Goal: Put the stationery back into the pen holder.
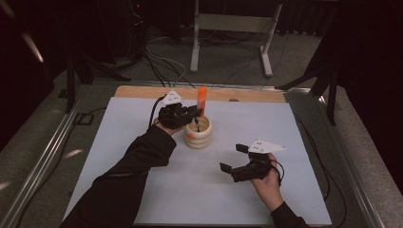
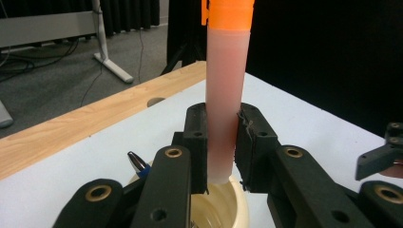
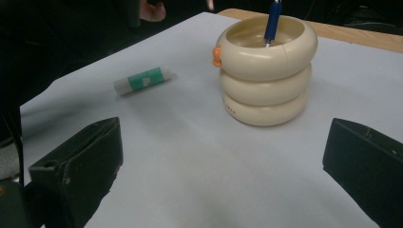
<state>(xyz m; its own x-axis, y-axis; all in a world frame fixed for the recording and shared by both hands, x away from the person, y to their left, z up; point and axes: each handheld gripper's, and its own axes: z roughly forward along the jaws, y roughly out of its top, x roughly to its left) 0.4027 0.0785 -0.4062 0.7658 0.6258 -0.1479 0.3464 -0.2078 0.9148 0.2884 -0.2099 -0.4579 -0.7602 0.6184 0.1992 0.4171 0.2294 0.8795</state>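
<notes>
The left hand-held gripper (image 2: 222, 152) is clamped on a pink marker (image 2: 226, 95) with an orange cap, pads pressing its lower barrel from both sides. It holds the marker upright with the tip just above the mouth of the cream holder (image 2: 237, 202) directly below the jaws, which looks like the way to drop it in straight without catching the rim. A blue pen (image 2: 138, 163) already stands in the holder, just beside the left jaw, so the marker has to go in next to it.

The right hand-held gripper (image 1: 244, 164) rests on the desk with its jaws wide apart and nothing between them, well back from the holder (image 3: 265, 71), probably keeping out of the way. Ahead of it and to its left lies a small tube with a green label (image 3: 144, 80).

A white sheet (image 1: 142, 190) covers the desk (image 1: 142, 91), leaving a wooden strip bare at the far edge. Beyond, the room is dark, with cables on a grey floor and a metal stand (image 1: 233, 28).
</notes>
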